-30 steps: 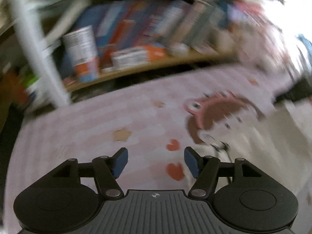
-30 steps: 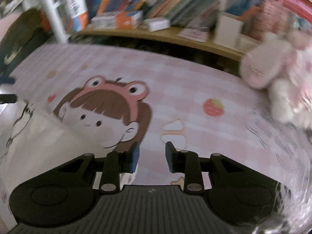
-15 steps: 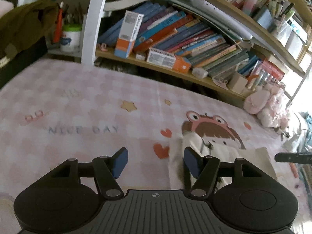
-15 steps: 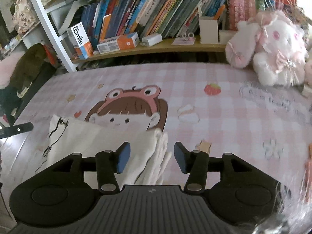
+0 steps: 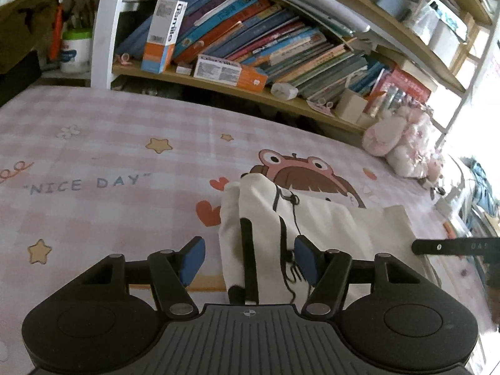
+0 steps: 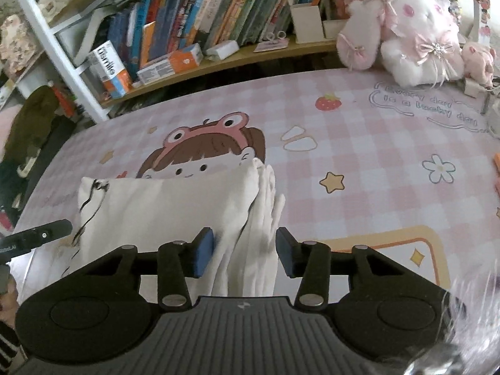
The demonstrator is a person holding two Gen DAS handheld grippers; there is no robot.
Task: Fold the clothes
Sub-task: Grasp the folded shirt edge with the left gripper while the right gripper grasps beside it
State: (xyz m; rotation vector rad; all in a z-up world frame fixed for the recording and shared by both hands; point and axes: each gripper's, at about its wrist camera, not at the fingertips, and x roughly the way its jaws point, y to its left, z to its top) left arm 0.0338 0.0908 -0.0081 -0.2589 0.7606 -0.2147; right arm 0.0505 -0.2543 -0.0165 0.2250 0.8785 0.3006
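Note:
A white garment (image 5: pixel 328 225) with black trim and a dark drawstring lies folded into a long strip on the pink checked table cover (image 5: pixel 109 218). Its left end lies between the jaws of my left gripper (image 5: pixel 250 259), which are closing; the left pad stands clear of the cloth. Its bunched right end (image 6: pixel 247 234) fills the gap of my right gripper (image 6: pixel 244 251), whose jaws are closing around it. Each wrist view shows a finger of the other gripper at its edge: the right gripper (image 5: pixel 453 245), the left gripper (image 6: pixel 34 236).
A wooden bookshelf (image 5: pixel 250 93) packed with books and boxes runs along the table's far edge. Pink and white plush toys (image 6: pixel 415 40) sit at the far right. A dark bag (image 6: pixel 28 134) lies off the left end. A white shelf post (image 5: pixel 103 28) stands far left.
Both grippers moved onto the garment's ends, so cloth now lies between each pair of jaws. The right jaws widened, then narrowed again. The left jaws narrowed slightly.

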